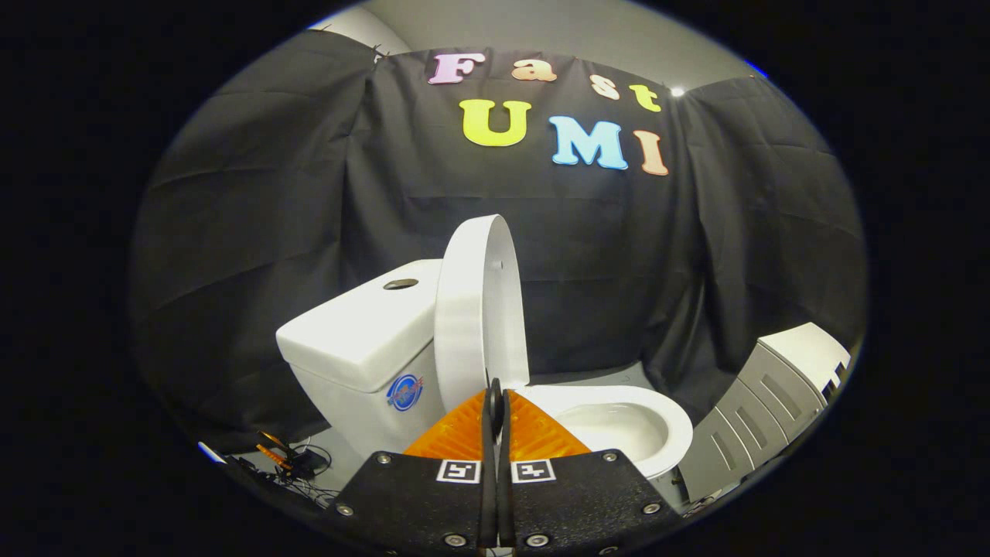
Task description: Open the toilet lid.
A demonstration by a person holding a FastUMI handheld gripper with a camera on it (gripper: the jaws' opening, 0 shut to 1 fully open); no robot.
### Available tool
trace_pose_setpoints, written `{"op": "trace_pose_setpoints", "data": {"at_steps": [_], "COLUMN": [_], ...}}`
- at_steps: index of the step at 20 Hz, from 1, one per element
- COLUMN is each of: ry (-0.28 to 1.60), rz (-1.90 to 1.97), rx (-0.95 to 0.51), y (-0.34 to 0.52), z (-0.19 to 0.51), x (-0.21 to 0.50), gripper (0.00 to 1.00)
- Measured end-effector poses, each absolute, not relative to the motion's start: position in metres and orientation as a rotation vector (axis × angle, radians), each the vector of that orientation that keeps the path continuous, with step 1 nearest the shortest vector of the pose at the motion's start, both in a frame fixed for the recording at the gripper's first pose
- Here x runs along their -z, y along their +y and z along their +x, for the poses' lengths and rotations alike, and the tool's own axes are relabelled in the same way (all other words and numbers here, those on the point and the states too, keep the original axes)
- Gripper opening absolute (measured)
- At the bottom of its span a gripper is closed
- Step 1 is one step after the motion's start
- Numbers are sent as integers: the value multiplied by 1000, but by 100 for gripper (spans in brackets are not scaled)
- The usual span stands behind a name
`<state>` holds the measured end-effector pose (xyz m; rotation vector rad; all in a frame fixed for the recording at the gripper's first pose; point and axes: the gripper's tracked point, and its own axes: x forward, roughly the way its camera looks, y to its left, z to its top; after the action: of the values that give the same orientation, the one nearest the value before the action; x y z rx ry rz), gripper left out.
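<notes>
1. The gripper (496,402) has its two fingers pressed together, with nothing between them; their tips sit just in front of the lower edge of the lid.
2. The lid (478,309) stands raised, almost upright, leaning back toward the tank, seen nearly edge-on with its inner face turned toward the bowl.
3. The tank (363,333) is just behind the lid, on the fingers' left side; a round flush button (401,284) sits on its top and a round blue sticker (405,392) on its side.
4. The seat (665,425) lies flat around the open bowl (615,425), which shows white and uncovered just beyond the fingers and to their right.
5. A grey-and-white cabinet (781,387) with slots stands near the bowl's far side, apart from it.
6. Some cables and small orange-and-black tools (282,460) lie on the floor (595,377) by the tank's base.
7. Black cloth (255,232) hangs as the wall behind everything.
</notes>
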<state>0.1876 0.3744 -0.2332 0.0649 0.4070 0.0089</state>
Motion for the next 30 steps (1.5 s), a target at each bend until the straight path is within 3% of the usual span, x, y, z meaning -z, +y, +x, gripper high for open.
{"op": "trace_pose_setpoints", "data": {"at_steps": [20,24,28,30], "ry": [349,372,341,319], "rz": [68,113,136,140], "rx": [-16,5,-48,-91], "y": [400,406,412,409], "z": [192,180,157,148], "x": [235,238,222,209], "gripper": [1,18,95,98]}}
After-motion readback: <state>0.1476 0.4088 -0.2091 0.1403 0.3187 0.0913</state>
